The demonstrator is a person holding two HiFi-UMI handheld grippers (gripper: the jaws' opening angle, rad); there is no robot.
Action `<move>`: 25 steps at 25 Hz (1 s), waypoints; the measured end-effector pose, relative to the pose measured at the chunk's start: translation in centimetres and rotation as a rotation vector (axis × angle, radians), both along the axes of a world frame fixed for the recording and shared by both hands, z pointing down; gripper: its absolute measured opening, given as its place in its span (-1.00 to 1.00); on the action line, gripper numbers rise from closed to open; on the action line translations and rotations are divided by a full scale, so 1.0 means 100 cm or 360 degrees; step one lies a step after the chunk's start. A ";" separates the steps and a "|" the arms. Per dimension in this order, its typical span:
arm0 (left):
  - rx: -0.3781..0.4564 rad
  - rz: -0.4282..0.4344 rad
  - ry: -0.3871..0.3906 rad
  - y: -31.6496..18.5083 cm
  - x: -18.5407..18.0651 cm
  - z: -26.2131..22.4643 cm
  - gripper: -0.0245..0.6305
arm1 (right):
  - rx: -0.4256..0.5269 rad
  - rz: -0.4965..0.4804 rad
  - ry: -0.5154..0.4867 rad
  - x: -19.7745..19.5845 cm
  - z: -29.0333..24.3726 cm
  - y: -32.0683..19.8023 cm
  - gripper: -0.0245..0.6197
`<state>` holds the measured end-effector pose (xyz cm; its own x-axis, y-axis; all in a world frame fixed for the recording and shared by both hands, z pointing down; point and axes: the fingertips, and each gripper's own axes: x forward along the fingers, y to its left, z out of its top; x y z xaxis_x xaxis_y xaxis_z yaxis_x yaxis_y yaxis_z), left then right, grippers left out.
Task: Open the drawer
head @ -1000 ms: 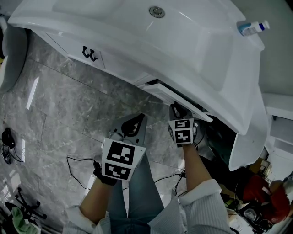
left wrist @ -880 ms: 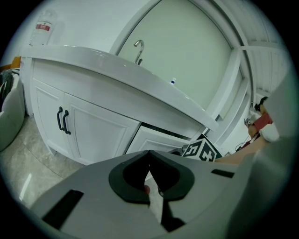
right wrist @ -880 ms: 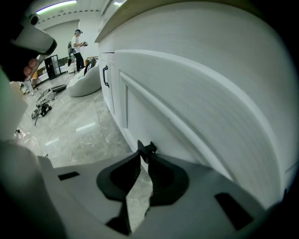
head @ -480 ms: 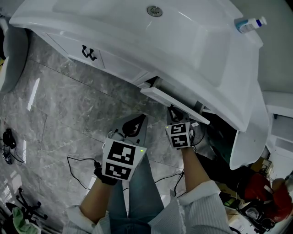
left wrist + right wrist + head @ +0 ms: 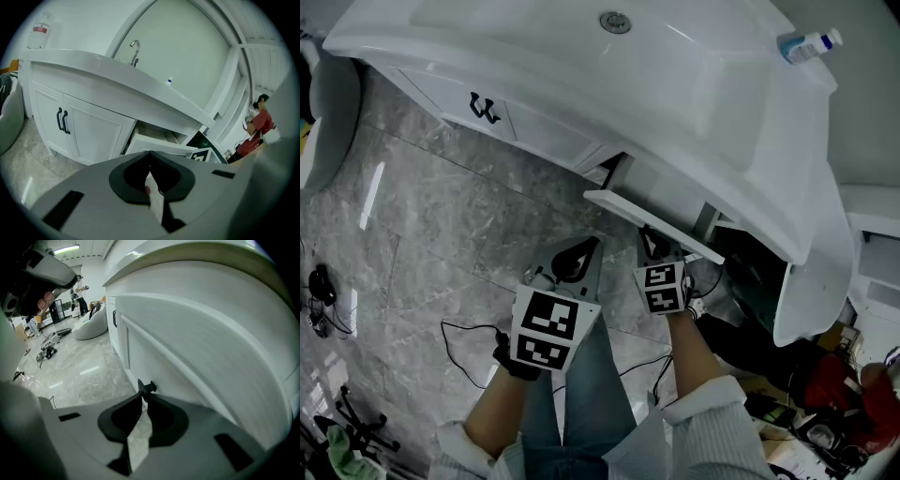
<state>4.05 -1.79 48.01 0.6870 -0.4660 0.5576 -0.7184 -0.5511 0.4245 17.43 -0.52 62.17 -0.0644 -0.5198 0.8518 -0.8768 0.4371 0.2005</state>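
With the drawer (image 5: 628, 214) partway out near the right end of the vanity (image 5: 546, 133) front, I'd have the right claw (image 5: 648, 236), its jaws closing on the small dark handle (image 5: 149, 386), pull straight back and level so it can't slip, while the left claw (image 5: 577, 255) hangs pressed together on nothing

Since 1 s ago, drawer (image 5: 619, 205) has been pulled further out & R gripper (image 5: 651, 238), jaws closing on handle (image 5: 146, 387), drawn back w/ it.

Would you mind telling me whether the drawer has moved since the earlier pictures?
Yes. The drawer front has slid farther out from under the fixed sink counter, toward the person.
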 end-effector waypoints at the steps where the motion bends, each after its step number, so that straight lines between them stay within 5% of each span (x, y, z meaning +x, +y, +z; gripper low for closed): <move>1: 0.0003 0.0005 -0.0001 0.001 0.000 0.000 -0.88 | 0.0000 0.0004 -0.0003 -0.001 0.000 0.001 -0.79; 25: 0.0006 0.0029 -0.0018 0.011 -0.005 0.002 -0.88 | 0.0041 -0.0041 0.0092 -0.014 0.002 0.035 -0.82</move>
